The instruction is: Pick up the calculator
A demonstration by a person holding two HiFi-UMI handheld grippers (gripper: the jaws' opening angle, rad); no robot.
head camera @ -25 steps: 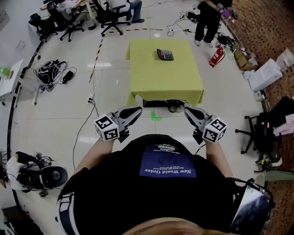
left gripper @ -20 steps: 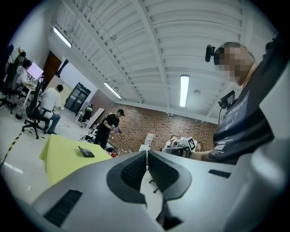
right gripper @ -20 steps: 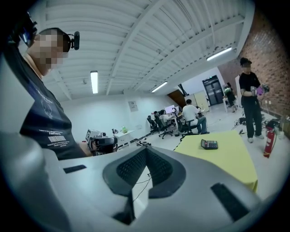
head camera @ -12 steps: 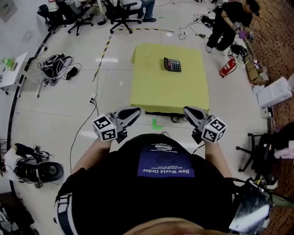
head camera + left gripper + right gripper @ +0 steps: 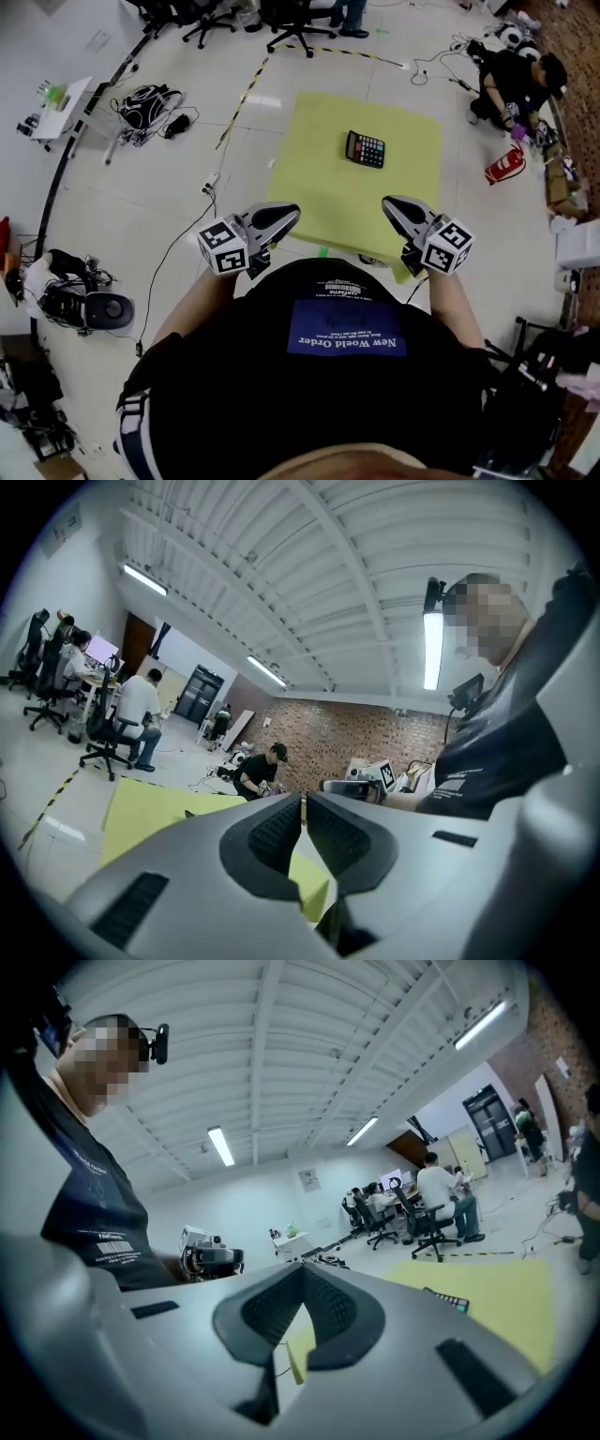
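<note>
One flat rectangular calculator [image 5: 366, 149], yellow cloth [image 5: 314, 183]

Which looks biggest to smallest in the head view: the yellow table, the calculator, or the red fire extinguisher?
1. Yellow table, by far.
2. Calculator and red fire extinguisher look about alike, so I leave them tied.

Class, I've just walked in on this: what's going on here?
A person holds a two-jaw gripper in each hand over the near edge of a yellow-clothed table. The left gripper and right gripper are both shut and empty. The black calculator lies flat farther along the cloth, touched by neither.
</note>
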